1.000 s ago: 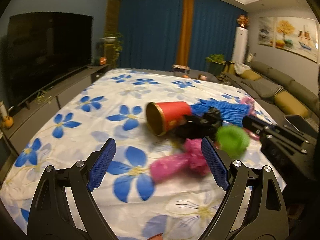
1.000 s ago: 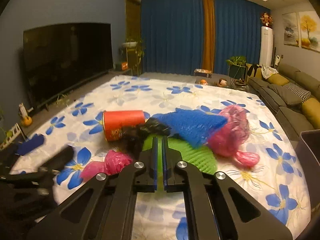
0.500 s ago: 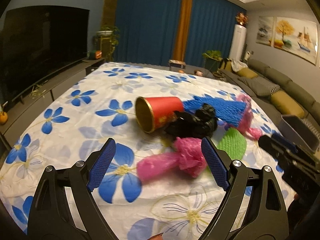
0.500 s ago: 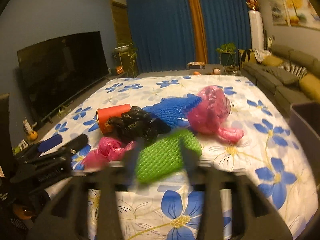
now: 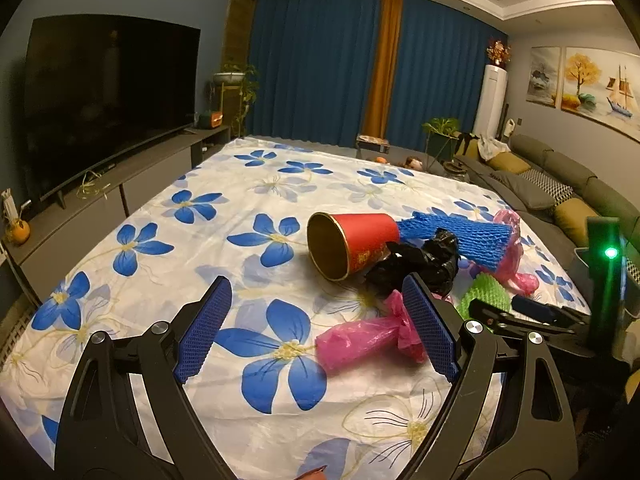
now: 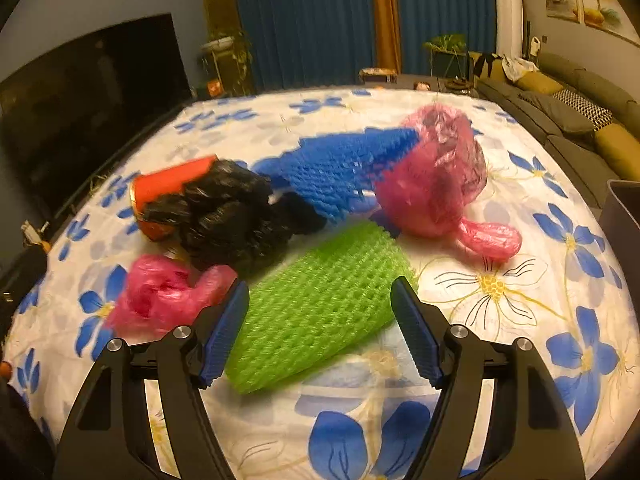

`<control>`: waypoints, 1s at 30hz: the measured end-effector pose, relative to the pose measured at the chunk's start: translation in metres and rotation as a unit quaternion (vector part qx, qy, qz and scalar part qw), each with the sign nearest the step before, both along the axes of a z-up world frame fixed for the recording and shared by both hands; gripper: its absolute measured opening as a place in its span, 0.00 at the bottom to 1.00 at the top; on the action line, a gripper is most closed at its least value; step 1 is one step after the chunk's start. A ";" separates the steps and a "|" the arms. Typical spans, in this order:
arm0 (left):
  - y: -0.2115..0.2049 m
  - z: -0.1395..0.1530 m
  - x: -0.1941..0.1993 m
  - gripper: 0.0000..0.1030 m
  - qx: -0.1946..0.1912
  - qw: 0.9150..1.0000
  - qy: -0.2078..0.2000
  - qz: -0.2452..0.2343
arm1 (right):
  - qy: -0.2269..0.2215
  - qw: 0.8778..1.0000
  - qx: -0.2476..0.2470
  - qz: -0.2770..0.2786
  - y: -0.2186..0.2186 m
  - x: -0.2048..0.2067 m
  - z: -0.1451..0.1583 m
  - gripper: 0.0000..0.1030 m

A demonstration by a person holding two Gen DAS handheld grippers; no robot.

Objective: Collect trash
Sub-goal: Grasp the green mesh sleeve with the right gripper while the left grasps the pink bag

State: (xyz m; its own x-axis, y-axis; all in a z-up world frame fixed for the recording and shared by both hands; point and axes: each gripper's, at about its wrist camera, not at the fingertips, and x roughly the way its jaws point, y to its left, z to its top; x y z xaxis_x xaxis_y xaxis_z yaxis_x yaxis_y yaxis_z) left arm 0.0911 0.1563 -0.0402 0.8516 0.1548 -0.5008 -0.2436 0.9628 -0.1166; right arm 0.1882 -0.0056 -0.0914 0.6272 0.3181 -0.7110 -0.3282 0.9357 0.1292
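Observation:
Trash lies on a flowered sheet [image 5: 224, 240]: a red paper cup [image 5: 352, 246] on its side, a crumpled black bag [image 5: 420, 268], a blue foam net [image 5: 460, 234], a green foam net [image 6: 320, 304], a small pink bag [image 5: 364, 340] and a bigger pink bag [image 6: 436, 172]. My left gripper [image 5: 320, 332] is open, just short of the small pink bag. My right gripper [image 6: 320, 328] is open, its fingers on either side of the green net's near end. The right gripper also shows in the left wrist view [image 5: 520, 312].
A dark TV [image 5: 104, 96] on a low cabinet stands left. A sofa [image 5: 580, 196] with cushions runs along the right. A grey bin's edge [image 6: 624, 220] shows at the right of the table. Blue curtains hang at the back.
My right gripper has let go of the green net, which now lies on the sheet, and stands open around its near end. The left gripper has shifted a little, still open.

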 end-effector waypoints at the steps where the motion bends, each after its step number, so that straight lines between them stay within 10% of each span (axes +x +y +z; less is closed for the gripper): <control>1: -0.001 -0.001 0.000 0.83 0.000 1.000 0.001 -0.001 | 0.006 1.000 -0.002 -0.002 0.000 0.002 -0.002 0.70; 16: -0.024 -0.013 0.017 0.83 0.006 0.999 0.028 -0.039 | 0.021 1.000 0.008 0.014 -0.011 -0.003 -0.005 0.12; 30: -0.038 -0.042 0.059 0.69 -0.043 0.988 0.110 -0.096 | -0.041 0.999 0.031 0.007 -0.039 -0.039 0.019 0.10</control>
